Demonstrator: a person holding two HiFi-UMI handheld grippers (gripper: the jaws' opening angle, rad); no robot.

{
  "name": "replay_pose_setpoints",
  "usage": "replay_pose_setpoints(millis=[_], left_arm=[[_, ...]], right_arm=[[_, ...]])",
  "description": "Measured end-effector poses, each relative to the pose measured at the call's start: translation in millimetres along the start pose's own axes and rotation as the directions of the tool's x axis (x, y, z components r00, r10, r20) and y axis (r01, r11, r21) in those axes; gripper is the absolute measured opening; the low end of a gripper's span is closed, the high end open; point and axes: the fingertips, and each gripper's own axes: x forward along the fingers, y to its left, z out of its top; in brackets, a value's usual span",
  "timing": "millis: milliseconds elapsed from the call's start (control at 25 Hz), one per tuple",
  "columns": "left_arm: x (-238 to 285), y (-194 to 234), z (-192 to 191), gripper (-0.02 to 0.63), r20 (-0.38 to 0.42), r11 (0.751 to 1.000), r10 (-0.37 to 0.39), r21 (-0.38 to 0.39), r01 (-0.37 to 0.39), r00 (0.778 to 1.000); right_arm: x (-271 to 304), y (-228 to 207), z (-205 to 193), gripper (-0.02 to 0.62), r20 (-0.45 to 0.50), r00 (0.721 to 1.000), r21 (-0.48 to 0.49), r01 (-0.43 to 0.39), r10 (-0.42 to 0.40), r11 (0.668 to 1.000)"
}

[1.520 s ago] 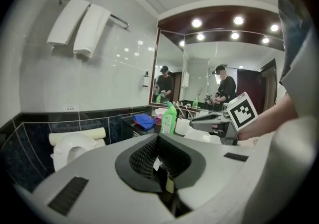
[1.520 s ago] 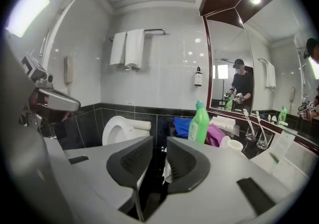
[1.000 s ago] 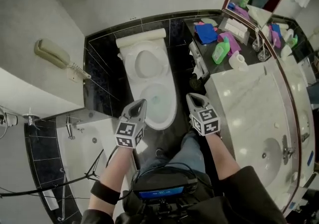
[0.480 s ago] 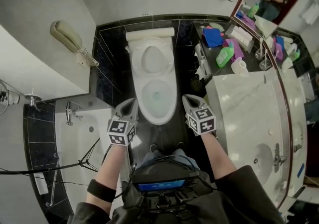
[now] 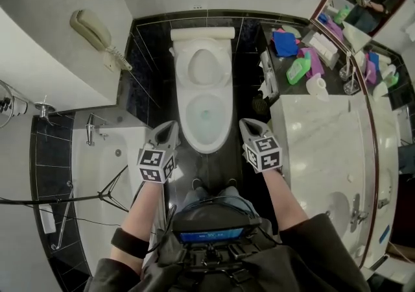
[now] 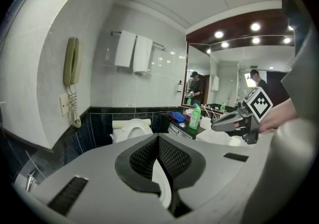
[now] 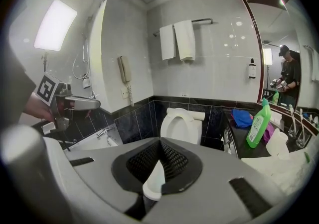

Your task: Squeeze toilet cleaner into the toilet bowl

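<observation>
Standing lid-up so its bowl lies open for cleaner, the toilet [image 5: 203, 93] has the green cleaner bottle [image 5: 297, 71] upright on the counter [image 5: 279, 83] to its right, while the left gripper [image 5: 170, 128] and right gripper [image 5: 249, 126] flank its front, both closed and empty.

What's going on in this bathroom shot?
A person stands facing the open toilet, with the left gripper and right gripper held at either side of its front. Both are shut and empty. The green bottle, likely the cleaner, stands untouched on the dark counter at right, so nothing has been squeezed yet.
</observation>
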Motion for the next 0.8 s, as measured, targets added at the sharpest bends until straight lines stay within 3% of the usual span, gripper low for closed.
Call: replay_pose_setpoints(millis=[800], left_arm=[[-6.0, -3.1, -0.8, 0.002, -0.005, 0.999, 0.039, -0.006, -0.039, 0.999]], right_arm=[[4.1, -11.9, -8.4, 0.011, -0.032, 0.999, -0.034, -0.031, 0.03, 0.999]])
